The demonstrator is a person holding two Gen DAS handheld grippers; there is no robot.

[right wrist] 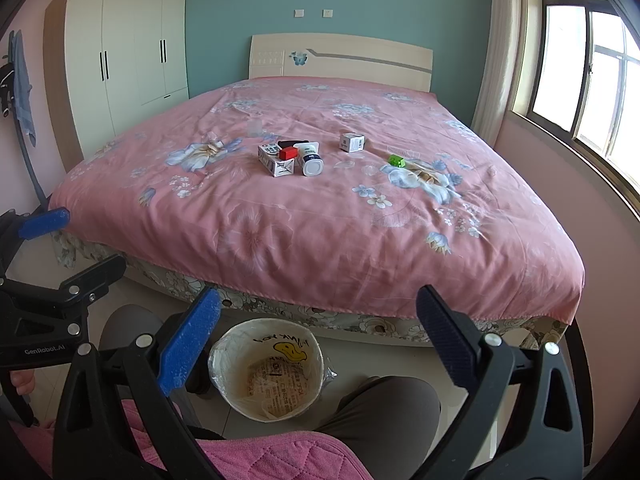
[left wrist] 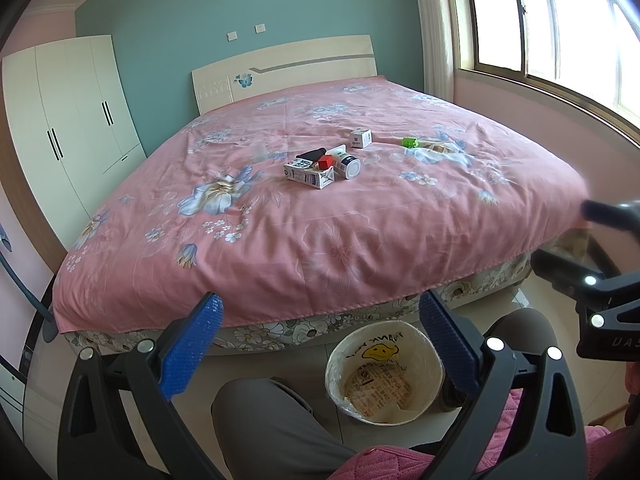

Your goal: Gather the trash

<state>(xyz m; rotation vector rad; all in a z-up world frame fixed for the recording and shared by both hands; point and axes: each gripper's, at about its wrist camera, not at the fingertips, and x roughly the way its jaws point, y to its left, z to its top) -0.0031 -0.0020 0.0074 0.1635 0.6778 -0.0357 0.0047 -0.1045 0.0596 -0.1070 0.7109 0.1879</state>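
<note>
Reading "GenRobot.AI" on the left tool (right wrist: pixel 52 240), both tools wide, right tool (right wrist: pixel 320 320) above the bin (right wrist: pixel 266 376).

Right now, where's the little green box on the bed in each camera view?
Left wrist: green box lies right of centre, upper half, on the pink bedspread.
Right wrist: green box lies right of centre, on a blue flower print.
Shared landmark: the small white box to its left.

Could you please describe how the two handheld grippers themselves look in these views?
Both the left gripper and the right gripper have black plastic frames with triangular cut-outs and silver round fasteners. Each carries two long fingers faced with blue textured pads. White "GenRobot.AI" lettering marks the left gripper's body in the right wrist view.
</note>
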